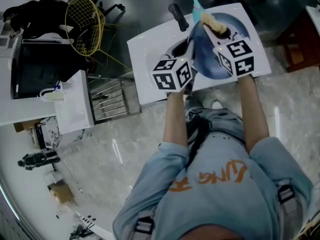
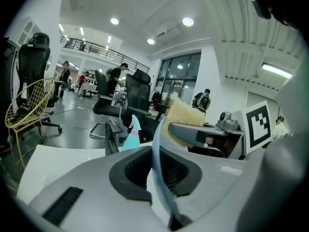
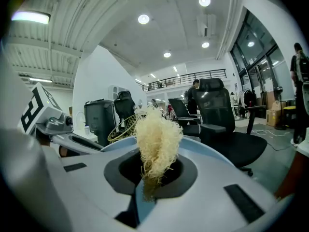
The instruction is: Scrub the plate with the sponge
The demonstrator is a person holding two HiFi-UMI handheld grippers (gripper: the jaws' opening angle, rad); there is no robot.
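A blue plate [image 1: 212, 56] is held on edge above the white table [image 1: 150, 49]. My left gripper [image 1: 187, 49] is shut on its rim; in the left gripper view the plate [image 2: 155, 144] runs edge-on between the jaws [image 2: 157, 173]. My right gripper [image 1: 216, 31] is shut on a pale yellow fibrous sponge [image 1: 212, 23], which lies against the plate's upper part. In the right gripper view the sponge [image 3: 157, 139] sticks up from between the jaws [image 3: 152, 170], with the plate [image 3: 217, 153] just behind it. Beside the plate's rim, the left gripper view shows the sponge [image 2: 183, 122].
A teal spray bottle [image 1: 196, 3] and a black handled object [image 1: 178, 16] stand at the table's far side. A yellow wire chair [image 1: 85, 19] and a dark bin are to the left. Black office chairs [image 3: 227, 115] stand behind the table, and people stand further back.
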